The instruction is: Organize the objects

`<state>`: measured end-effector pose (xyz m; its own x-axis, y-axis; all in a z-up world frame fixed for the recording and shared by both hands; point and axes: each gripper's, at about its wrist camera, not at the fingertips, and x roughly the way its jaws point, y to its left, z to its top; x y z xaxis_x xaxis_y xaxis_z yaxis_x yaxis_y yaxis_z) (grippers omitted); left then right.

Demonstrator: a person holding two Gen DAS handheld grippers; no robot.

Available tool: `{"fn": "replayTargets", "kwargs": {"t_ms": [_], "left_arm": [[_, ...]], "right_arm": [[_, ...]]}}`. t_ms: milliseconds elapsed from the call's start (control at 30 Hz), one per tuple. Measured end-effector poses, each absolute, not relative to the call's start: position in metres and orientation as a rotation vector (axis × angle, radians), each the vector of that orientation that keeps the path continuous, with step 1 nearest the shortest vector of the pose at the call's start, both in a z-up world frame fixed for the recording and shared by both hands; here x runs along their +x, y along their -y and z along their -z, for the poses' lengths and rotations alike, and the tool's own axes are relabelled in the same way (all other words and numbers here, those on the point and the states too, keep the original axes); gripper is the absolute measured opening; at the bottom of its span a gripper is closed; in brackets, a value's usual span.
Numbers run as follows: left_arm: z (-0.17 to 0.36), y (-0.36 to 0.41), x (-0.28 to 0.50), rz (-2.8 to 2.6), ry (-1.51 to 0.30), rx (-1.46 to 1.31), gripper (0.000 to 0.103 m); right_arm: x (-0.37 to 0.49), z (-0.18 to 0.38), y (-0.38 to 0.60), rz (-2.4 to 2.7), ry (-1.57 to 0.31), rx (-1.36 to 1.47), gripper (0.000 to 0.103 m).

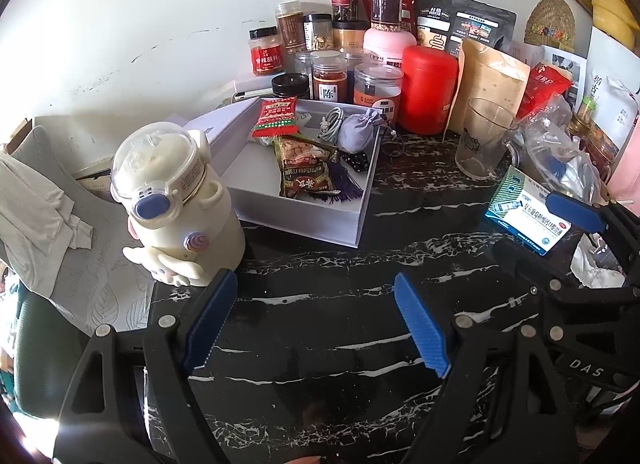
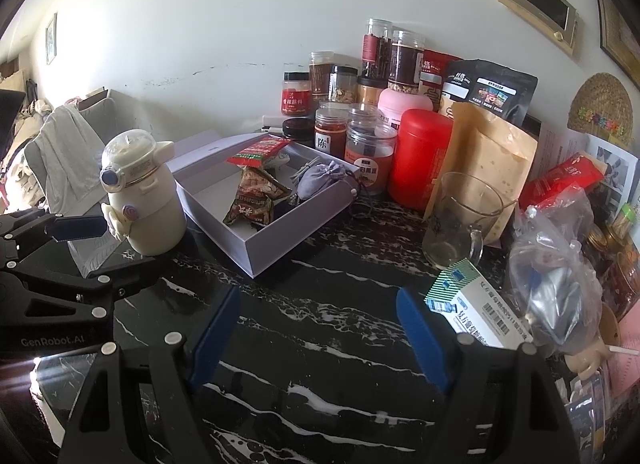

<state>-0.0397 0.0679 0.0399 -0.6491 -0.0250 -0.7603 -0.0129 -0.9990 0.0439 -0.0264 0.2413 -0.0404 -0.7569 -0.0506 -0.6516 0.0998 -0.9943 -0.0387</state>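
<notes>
Both grippers hover over the black marble table (image 1: 320, 264) with jaws spread and nothing between them. The left gripper (image 1: 316, 324) sits just right of the cream astronaut-shaped bottle (image 1: 176, 200) at the table's left edge; the right gripper (image 2: 320, 336) has the medicine box (image 2: 476, 312) beside its right finger. Farther back, the open white box (image 1: 304, 200) holds snack packets (image 1: 308, 172), a grey pouch (image 1: 360, 130) and a cable. The glass mug (image 2: 460, 220) looks empty.

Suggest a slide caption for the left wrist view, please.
Open left gripper hovering over black marble table, facing white box of snacks.
</notes>
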Motion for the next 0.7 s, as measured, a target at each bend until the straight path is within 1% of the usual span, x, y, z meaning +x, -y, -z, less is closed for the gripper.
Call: {"fn": "replayTargets", "kwargs": {"t_ms": [700], "left_arm": [[-0.026, -0.083, -0.033, 2.837, 0.107, 1.339, 0.080]], "right_arm": [[-0.016, 0.055, -0.250, 2.884, -0.051, 1.128, 0.081]]}}
